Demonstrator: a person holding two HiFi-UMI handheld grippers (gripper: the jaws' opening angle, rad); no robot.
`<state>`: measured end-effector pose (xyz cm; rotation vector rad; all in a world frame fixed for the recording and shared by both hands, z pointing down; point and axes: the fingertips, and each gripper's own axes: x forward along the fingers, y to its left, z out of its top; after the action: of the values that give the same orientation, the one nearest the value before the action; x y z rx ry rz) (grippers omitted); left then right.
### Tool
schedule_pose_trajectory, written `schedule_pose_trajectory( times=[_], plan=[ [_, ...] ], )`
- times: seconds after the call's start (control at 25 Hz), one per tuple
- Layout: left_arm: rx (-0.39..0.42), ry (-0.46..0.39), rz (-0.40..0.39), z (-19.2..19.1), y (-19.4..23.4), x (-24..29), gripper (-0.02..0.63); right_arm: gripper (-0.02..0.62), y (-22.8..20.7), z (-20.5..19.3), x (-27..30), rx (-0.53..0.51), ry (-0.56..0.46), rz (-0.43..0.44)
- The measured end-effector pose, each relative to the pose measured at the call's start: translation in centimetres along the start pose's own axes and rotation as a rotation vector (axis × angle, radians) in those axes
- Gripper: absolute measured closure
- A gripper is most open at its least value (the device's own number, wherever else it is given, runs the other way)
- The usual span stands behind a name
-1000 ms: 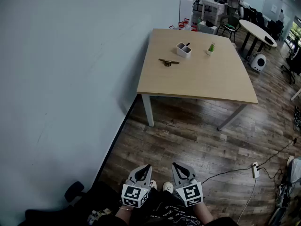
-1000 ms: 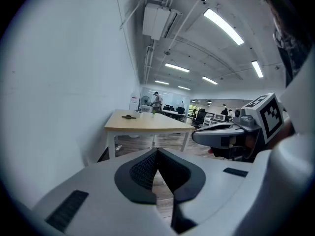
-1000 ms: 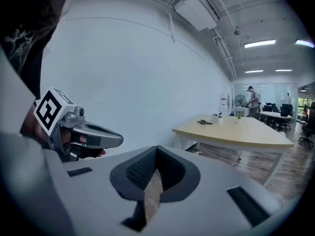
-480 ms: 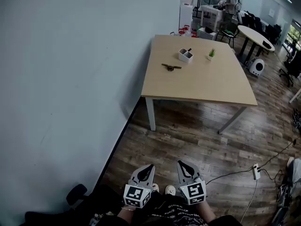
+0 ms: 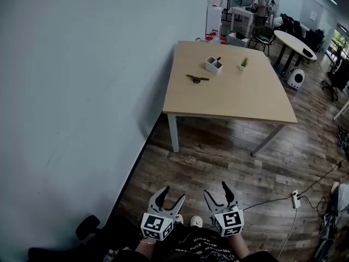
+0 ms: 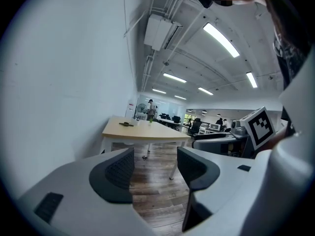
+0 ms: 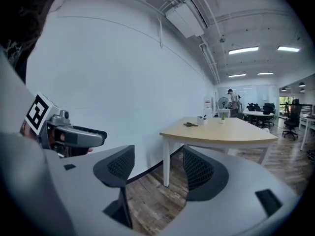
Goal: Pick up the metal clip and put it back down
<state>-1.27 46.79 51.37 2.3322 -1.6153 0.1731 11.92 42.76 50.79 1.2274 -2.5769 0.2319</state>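
Metal clip (image 5: 197, 78) lying on the table (image 5: 234, 97)
A small, dark, elongated piece, it lies flat on the light wooden top in the far left part, near the wall-side edge. It sits near the white desk holder (image 5: 214, 64) but apart from it, with nothing touching it. Its finer shape is too small to tell.

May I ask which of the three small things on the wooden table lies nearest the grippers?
The dark metal clip: it lies flat, closer to this side than the white holder and the small green plant beyond it.
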Motion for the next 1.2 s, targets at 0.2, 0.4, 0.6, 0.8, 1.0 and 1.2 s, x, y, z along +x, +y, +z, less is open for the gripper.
schedule_pose_trajectory(
  times=[0.2, 0.4, 0.6, 0.8, 1.0, 1.2],
  plan=[
    [0.042, 0.024, -0.077, 0.7, 0.2, 0.7, 0.342, 0.288, 0.6, 0.7, 1.1, -0.013, 0.018, -0.003],
    [0.052, 0.012, -0.125, 1.1, 1.3, 1.4, 0.344, 0.288, 1.6, 1.0, 2.7, -0.030, 0.023, -0.008],
    [0.053, -0.006, -0.149, 1.9, 3.0, 1.7, 0.345, 0.288, 1.8, 1.4, 4.0, -0.053, 0.016, -0.049],
    [0.053, -0.008, -0.170, 2.0, 4.0, 2.5, 0.344, 0.288, 1.6, 1.2, 5.4, -0.059, 0.033, -0.053],
    [0.043, -0.007, -0.200, 2.1, 4.7, 4.6, 0.344, 0.288, 0.4, 1.5, 8.1, -0.079, 0.028, -0.027],
    [0.031, -0.023, -0.187, 3.1, 5.9, 7.8, 0.345, 0.289, -1.6, 1.9, 12.2, -0.075, 0.046, 0.041]
  ],
)
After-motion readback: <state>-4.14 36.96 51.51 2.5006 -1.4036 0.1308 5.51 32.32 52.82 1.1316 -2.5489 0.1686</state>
